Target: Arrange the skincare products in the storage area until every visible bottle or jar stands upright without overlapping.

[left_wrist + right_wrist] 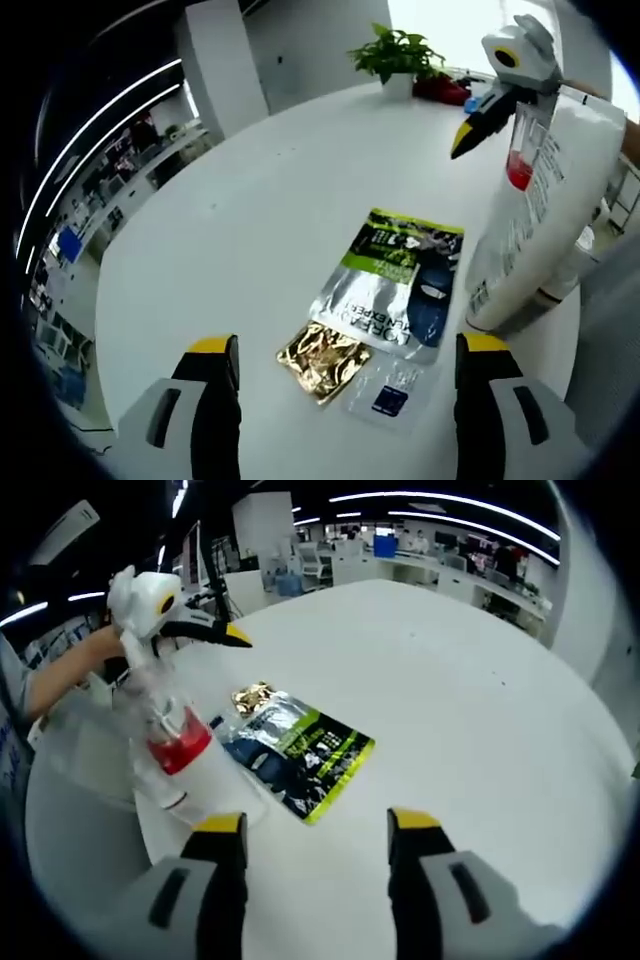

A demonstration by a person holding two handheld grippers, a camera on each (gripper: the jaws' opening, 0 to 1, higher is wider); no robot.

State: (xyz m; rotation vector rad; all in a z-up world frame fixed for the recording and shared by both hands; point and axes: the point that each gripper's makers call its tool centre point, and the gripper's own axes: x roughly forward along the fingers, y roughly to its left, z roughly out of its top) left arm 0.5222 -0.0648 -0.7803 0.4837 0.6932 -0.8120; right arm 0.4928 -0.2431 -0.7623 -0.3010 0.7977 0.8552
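The left gripper [347, 375] is hovering over the table with its jaws standing wide and holding nothing. Just ahead of it a small gold packet [324, 359] and a clear sachet [392, 393] are lying flat, touching the near end of a silver and green pouch [396, 285]. To the right a tall white bottle [535, 215] is standing tilted; its tip looks gripped by the other tool, reaching in from the upper right.

The right gripper [318, 845] is likewise showing wide, empty jaws above bare table. In the right gripper view the white bottle [185, 755], with its red collar, is rising to the left beside the pouch [300, 750], and the gold packet [252, 696] is lying beyond that.

The bottle is probably stiff plastic, smooth and tall enough to topple, so a hold across its middle would likely serve best. The flat packs look light, thin and slippery; pinching an edge would probably be the way in.

The round white table [250, 200] is smooth and glossy. A potted plant [398, 55] is sitting at its far edge, and an open office with desks and strip lights is stretching behind.
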